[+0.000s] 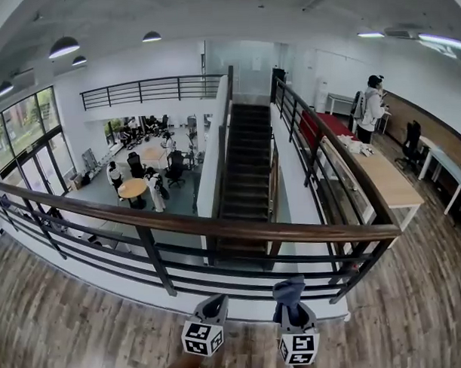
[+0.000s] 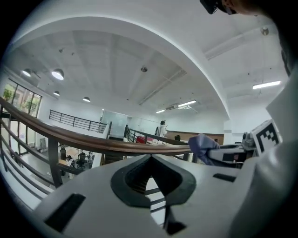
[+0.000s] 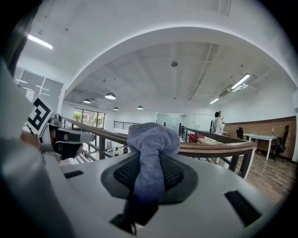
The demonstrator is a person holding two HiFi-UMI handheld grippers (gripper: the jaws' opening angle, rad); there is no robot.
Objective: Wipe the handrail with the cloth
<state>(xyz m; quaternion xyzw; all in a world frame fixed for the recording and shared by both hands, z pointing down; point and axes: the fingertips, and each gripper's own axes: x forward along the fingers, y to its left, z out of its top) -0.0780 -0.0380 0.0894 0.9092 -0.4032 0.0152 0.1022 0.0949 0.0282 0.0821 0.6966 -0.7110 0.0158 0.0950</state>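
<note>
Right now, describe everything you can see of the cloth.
The cloth is blue-grey, soft and fuzzy, like microfibre or terry. It is pinched between the jaws of the right gripper, which is shut on it. A narrow strip runs through the jaws, and a bunched, rounded wad bulges out past the tips. It is held in the air on the person's side of the wooden handrail, apparently not touching it.

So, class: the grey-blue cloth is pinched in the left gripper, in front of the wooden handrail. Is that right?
Not quite. The cloth is pinched in the right gripper, not the left, in front of the wooden handrail. The right gripper view shows it between that gripper's fingers. The left gripper has its fingers together on nothing.
</note>
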